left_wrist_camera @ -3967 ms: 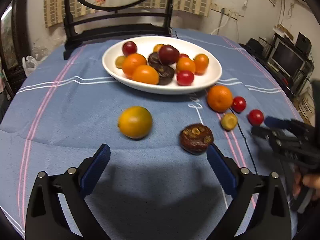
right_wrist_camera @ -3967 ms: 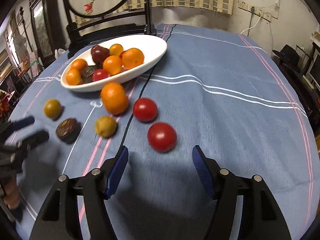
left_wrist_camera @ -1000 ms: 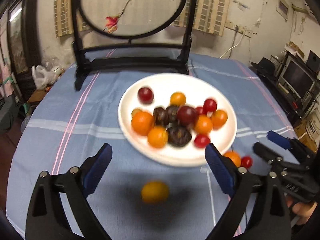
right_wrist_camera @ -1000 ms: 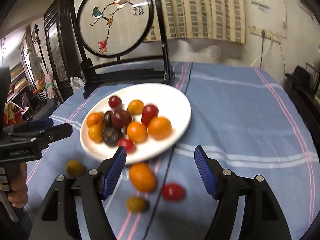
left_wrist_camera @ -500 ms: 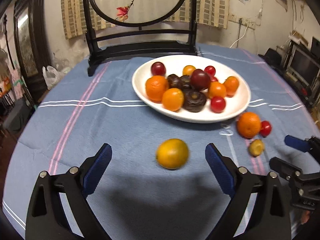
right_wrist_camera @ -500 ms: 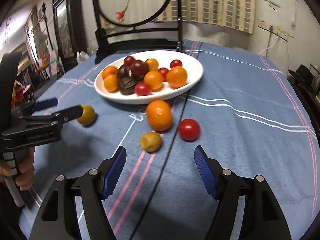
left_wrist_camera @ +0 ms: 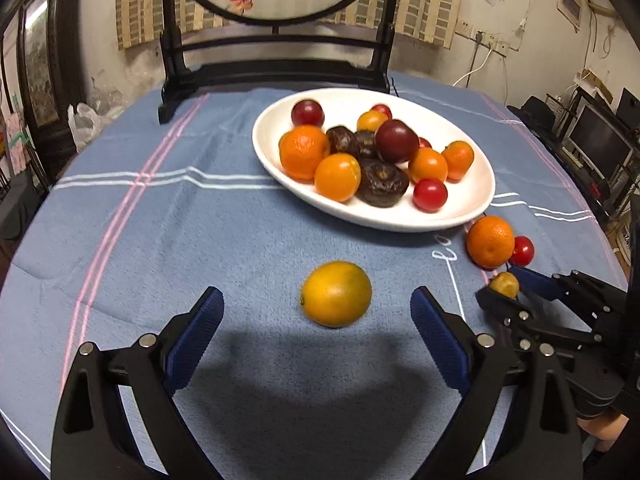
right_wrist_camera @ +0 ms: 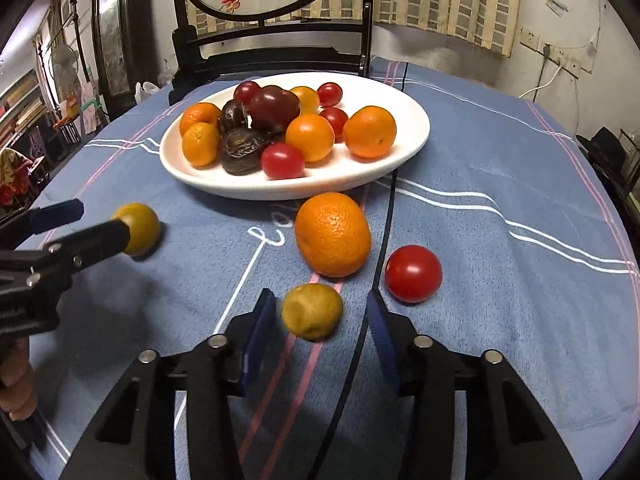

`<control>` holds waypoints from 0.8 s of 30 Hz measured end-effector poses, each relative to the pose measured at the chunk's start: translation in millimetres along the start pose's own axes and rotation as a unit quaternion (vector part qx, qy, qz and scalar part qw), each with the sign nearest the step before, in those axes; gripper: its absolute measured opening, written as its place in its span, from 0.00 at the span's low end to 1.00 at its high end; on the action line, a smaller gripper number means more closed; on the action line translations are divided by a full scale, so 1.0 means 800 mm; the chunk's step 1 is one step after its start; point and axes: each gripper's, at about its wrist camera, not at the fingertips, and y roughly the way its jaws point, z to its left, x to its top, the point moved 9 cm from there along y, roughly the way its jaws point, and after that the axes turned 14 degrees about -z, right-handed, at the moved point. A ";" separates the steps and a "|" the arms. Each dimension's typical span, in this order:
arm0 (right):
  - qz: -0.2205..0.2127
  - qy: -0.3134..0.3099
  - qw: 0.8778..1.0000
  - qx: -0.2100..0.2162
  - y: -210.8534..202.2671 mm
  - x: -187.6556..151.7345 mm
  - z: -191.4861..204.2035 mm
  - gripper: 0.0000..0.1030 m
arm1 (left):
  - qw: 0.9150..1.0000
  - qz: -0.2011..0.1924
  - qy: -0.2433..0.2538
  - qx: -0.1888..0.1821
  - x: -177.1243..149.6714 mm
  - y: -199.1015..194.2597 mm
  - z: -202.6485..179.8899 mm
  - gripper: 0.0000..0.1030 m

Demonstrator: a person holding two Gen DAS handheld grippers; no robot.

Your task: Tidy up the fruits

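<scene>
The right gripper (right_wrist_camera: 320,312), lower over the blue cloth (right_wrist_camera: 500,184) than a second before, had just narrowed its jaws around the small yellow fruit (right_wrist_camera: 312,311) without visibly pinching it, so carrying it to the white plate (right_wrist_camera: 408,136) looked near.

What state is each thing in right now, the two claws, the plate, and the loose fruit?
Left claw: open, yellow-orange fruit ahead, untouched.
Right claw: just been closing around small yellow fruit, gaps remain.
White plate: piled with fruit.
Big orange: on cloth.
Red tomato: on cloth.
</scene>
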 end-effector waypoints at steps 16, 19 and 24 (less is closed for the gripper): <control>-0.025 0.058 0.997 0.052 -0.045 0.002 -0.017 0.28 | 1.000 0.012 -0.001 -0.001 -0.016 0.014 -0.006 0.84; -0.032 0.054 0.996 0.056 -0.050 0.007 -0.016 0.28 | 1.000 0.015 0.010 -0.006 -0.020 0.021 -0.012 0.76; -0.044 0.050 0.996 0.060 -0.060 0.013 -0.014 0.28 | 1.000 0.011 0.023 0.001 -0.019 0.032 -0.013 0.40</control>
